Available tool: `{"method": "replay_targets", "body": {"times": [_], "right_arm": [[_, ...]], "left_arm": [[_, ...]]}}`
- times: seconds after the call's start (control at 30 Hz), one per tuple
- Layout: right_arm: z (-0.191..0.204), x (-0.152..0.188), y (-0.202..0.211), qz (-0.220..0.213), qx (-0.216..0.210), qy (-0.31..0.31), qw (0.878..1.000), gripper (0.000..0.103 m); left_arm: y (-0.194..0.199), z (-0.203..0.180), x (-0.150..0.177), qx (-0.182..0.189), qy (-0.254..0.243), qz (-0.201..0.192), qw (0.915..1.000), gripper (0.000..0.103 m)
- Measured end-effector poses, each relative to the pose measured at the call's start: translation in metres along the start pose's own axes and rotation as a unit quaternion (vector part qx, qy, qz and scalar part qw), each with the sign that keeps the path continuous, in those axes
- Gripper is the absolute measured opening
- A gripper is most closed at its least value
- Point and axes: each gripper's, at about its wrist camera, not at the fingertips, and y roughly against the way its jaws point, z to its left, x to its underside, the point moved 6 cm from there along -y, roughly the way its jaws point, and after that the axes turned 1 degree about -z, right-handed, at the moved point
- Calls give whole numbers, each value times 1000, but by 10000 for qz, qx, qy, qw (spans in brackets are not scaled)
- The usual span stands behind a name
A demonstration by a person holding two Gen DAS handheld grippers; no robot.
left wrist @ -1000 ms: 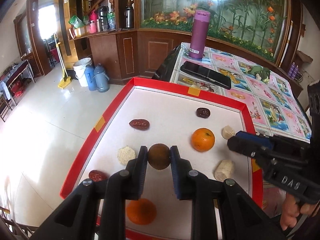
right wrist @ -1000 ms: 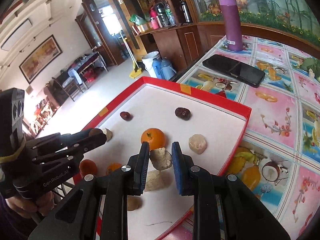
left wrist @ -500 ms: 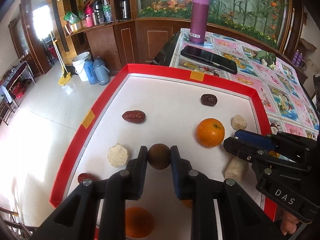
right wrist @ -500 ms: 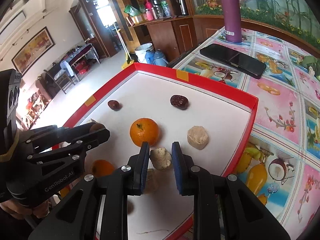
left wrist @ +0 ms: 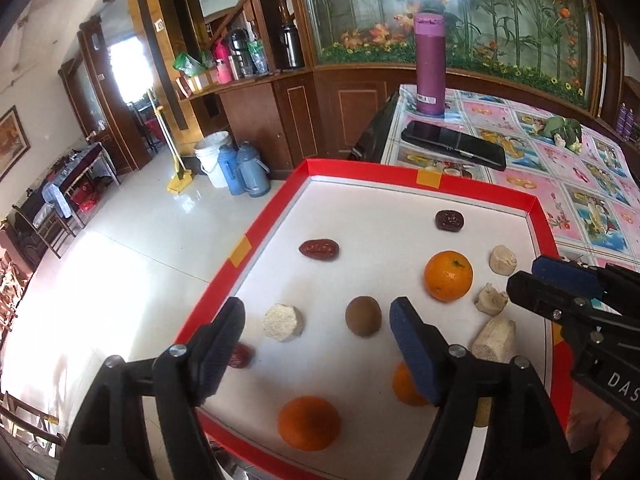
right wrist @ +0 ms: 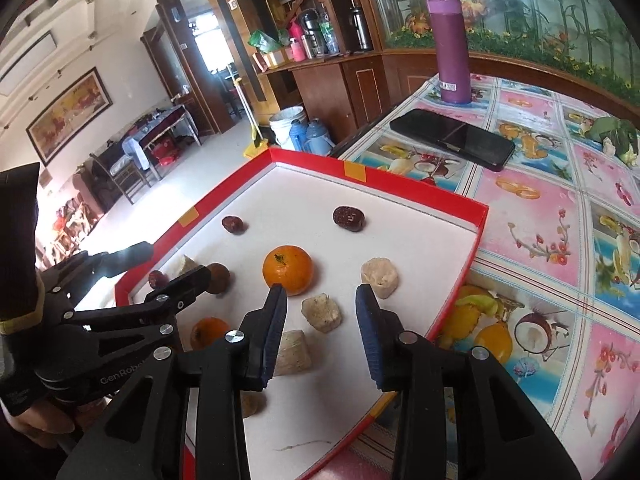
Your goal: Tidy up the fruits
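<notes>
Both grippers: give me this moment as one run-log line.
left gripper: open, jaws just opened, brown fruit lies free between | right gripper: open, jaws just opened, pale chunk released | tray: sorting unfinished

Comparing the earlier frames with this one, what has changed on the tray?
Both grippers have just been opening. The left gripper let go of the brown fruit, which sits free between its fingers. The right gripper released the pale chunk, now resting on the red tray. The oranges, dates and other chunks stayed put.
</notes>
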Motion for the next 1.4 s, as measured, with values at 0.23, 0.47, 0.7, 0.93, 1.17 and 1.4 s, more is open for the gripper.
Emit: {"method": "replay_targets", "body": {"times": [0.23, 0.47, 0.7, 0.93, 1.17, 1.4], "right_arm": [[-3, -2, 46, -709, 224, -15, 9972, 39], [-4, 2, 93, -1380, 558, 26, 9889, 71], [-1, 9, 121, -1671, 642, -82, 9838, 85], [4, 13, 148, -2147, 702, -166, 9740, 103], [15, 20, 165, -2604, 773, 19, 9624, 103], [18, 27, 148, -2274, 804, -5, 9705, 103]], "left_arm": [[52, 4, -4, -534, 104, -740, 9958, 100], [94, 2, 0, -710, 250, -1147, 9905, 103], [123, 3, 5, -631, 407, -1318, 9884, 103], [144, 11, 10, -658, 470, -1448, 9861, 103], [148, 17, 19, -744, 471, -1450, 9855, 103], [143, 18, 24, -718, 469, -1378, 9867, 103]]}}
